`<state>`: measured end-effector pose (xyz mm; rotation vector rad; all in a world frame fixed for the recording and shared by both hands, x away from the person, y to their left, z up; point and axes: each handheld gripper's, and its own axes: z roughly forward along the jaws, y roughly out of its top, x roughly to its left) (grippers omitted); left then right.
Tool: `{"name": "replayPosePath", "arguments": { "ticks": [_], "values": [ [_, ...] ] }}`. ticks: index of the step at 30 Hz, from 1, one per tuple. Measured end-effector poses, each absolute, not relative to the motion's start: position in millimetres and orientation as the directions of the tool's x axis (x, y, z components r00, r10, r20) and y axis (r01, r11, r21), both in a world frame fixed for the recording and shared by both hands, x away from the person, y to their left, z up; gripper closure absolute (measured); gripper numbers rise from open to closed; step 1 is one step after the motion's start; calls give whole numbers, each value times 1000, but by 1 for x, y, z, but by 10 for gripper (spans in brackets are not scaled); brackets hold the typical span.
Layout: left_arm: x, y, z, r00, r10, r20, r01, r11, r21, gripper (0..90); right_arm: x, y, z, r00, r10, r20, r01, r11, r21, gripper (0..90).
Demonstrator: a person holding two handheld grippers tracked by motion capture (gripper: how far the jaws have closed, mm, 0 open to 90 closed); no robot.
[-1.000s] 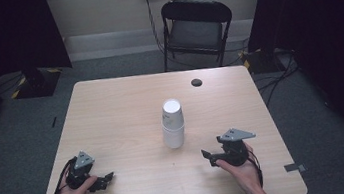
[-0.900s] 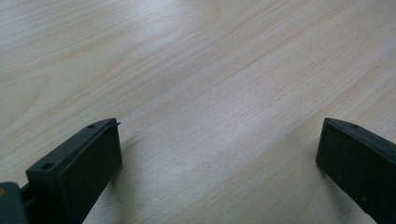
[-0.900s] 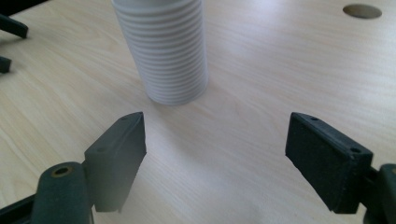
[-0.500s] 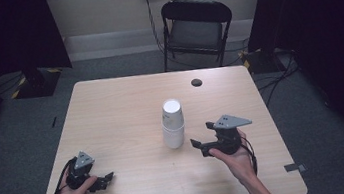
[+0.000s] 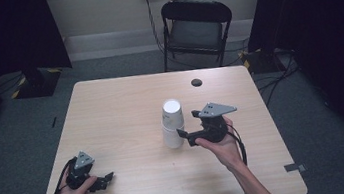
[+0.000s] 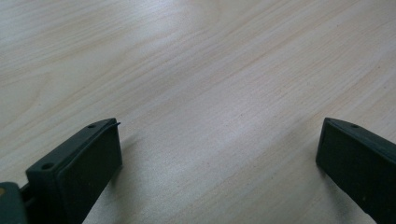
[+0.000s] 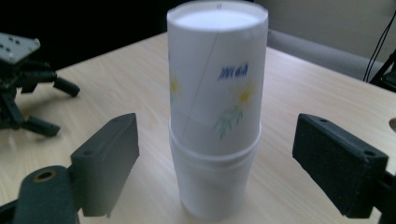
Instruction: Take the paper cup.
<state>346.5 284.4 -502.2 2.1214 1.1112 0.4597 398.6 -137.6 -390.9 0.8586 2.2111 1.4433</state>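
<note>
Wooden table, pale, far edge beside a folding chair partly lost in dark. Stack of upturned paper cups upright near the table's middle; number of cups in the stack hard to tell. Right gripper just beside the stack, jaws just opened wide, cups ahead between them, untouched. Left gripper low at the near left corner, well apart, jaws spread over bare wood. Small dark disc beyond, unclear.

stacked paper cups – upside down, mid-table | right gripper – jaws apart, just beside the cups | left gripper near table's front-left corner | chair behind
</note>
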Motion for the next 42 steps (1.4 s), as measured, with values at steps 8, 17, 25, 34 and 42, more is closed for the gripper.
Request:
{"name": "replayPosePath", "arguments": {
  "ticks": [8,17,25,34,42],
  "values": [
    [347,284,-502,571,821,-6,577,-397,714,0,416,-127,-374,-757,653,14,237,254,938,171],
    [347,284,-502,574,819,-8,575,-396,716,0,431,-108,-381,-775,631,44,253,245,936,160],
    [347,285,-502,576,818,-5,574,-399,715,0,437,-98,-393,-777,627,53,269,255,929,187],
    [347,285,-502,576,818,-6,574,-399,715,0,439,-100,-398,-775,630,53,271,256,928,238],
    [347,285,-502,576,818,-6,573,-398,716,0,439,-102,-397,-768,639,48,268,253,930,299]
  ]
}}
